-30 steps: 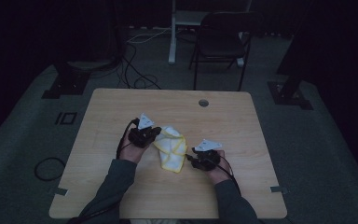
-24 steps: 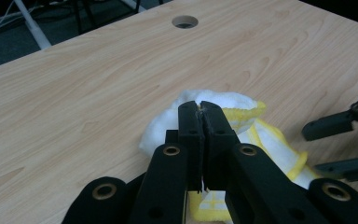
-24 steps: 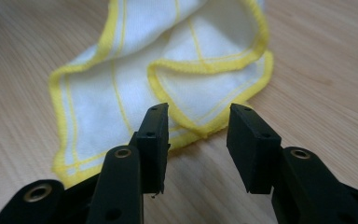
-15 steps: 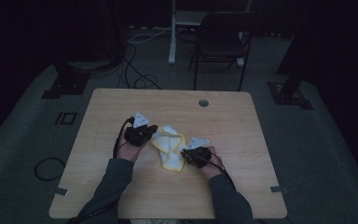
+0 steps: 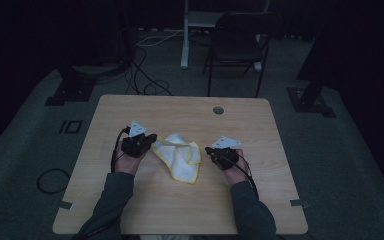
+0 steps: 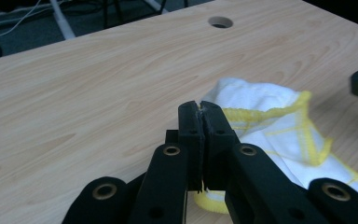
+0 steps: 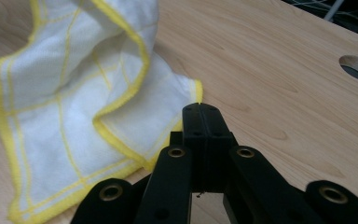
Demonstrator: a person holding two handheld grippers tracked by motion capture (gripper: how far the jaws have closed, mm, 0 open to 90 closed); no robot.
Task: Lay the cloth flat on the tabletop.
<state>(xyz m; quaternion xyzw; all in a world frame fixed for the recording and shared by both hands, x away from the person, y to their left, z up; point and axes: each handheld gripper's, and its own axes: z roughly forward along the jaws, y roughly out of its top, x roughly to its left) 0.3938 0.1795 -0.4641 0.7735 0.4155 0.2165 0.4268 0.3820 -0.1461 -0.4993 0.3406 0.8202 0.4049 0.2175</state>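
**A:** Eyes on the rumpled white cloth with the yellow stitched border (image 5: 179,156), lying mid-table on the pale wooden table (image 5: 180,107), its long axis running from the far-left corner down toward the person's near side

**B:** And it sits between the two hands. Which one's closer?

**A:** The left gripper (image 5: 150,139), I'd say: its tip is right at the cloth's upper left edge. In the left gripper view (image 6: 200,109) the black jaws are pressed together, with a scrap of pale thread or hem apparently caught at the very tip; the cloth's yellow border runs just behind and under them

**B:** The right gripper?

**A:** The right gripper (image 5: 209,150) stands a little apart from the cloth's right edge. In its own view (image 7: 199,109) the jaws have just been closing and now meet with nothing between them, the cloth's corner lying just beyond the tip

**B:** Poses?

**A:** Both forearms come in from the near edge, grippers angled inward toward the cloth, low over the table. A round cable hole (image 5: 218,110) sits well beyond
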